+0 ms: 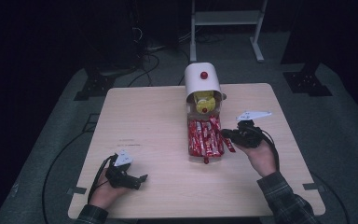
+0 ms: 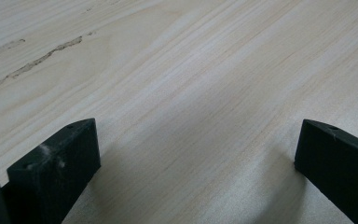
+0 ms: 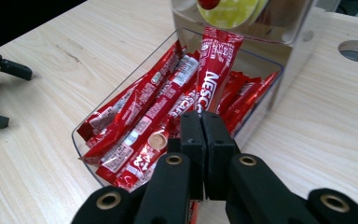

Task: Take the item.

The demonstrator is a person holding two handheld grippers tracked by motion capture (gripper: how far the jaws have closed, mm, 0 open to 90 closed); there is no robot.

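A clear tray in the middle of the table holds several red coffee sachets. My right gripper is at the tray's right rim, shut on one red sachet that stands up tilted over the pile. In the right gripper view the jaws of my right gripper are pressed together on the sachet's lower end. My left gripper rests low near the table's front left with its jaws wide apart. In its own view my left gripper has bare wood between the jaws.
A white dispenser with a red knob stands behind the tray, with yellow items under it. Its shiny wall rises just past the sachets. A round hole is in the tabletop. A white frame stands beyond.
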